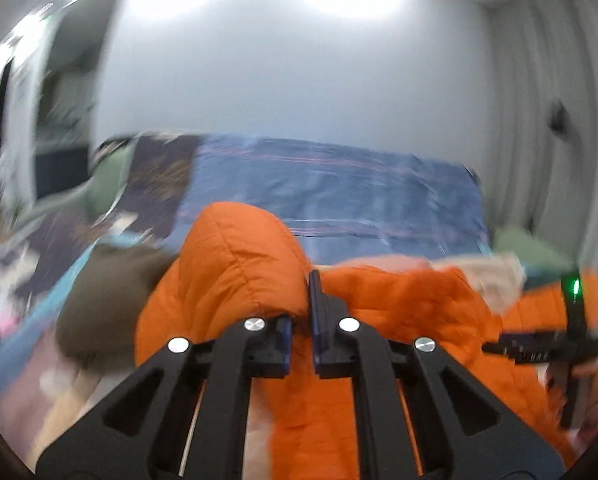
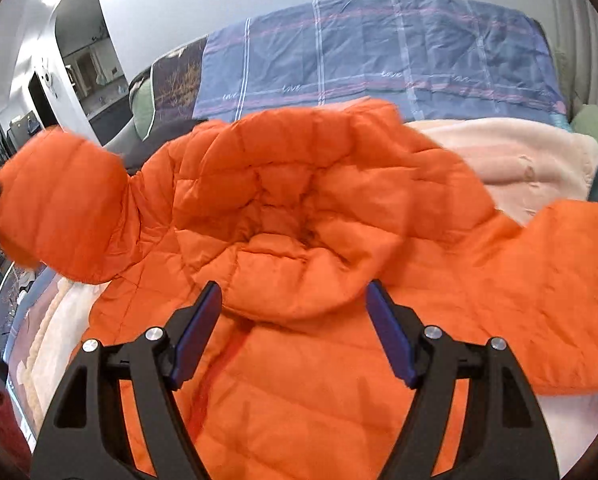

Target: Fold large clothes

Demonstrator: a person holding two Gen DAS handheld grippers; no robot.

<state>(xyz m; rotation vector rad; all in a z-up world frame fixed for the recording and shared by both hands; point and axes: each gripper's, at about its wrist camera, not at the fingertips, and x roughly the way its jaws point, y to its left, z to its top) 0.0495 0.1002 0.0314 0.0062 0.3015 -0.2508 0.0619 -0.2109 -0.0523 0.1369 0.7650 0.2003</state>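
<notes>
An orange puffer jacket point(image 2: 307, 216) lies spread on the bed, hood toward the pillow end. My left gripper point(image 1: 299, 316) is shut on a fold of the jacket's sleeve point(image 1: 235, 264) and holds it lifted. In the right wrist view that raised sleeve point(image 2: 59, 208) hangs at the left. My right gripper point(image 2: 293, 332) is open just above the jacket below the hood, with nothing between its fingers. It also shows in the left wrist view point(image 1: 559, 344) at the right edge.
A blue plaid sheet point(image 2: 379, 52) covers the bed's far end. A cream fleece garment point(image 2: 519, 160) lies right of the jacket and a brown garment point(image 1: 107, 292) to its left. Green pillows point(image 2: 141, 108) sit at both far corners. A white wall stands behind.
</notes>
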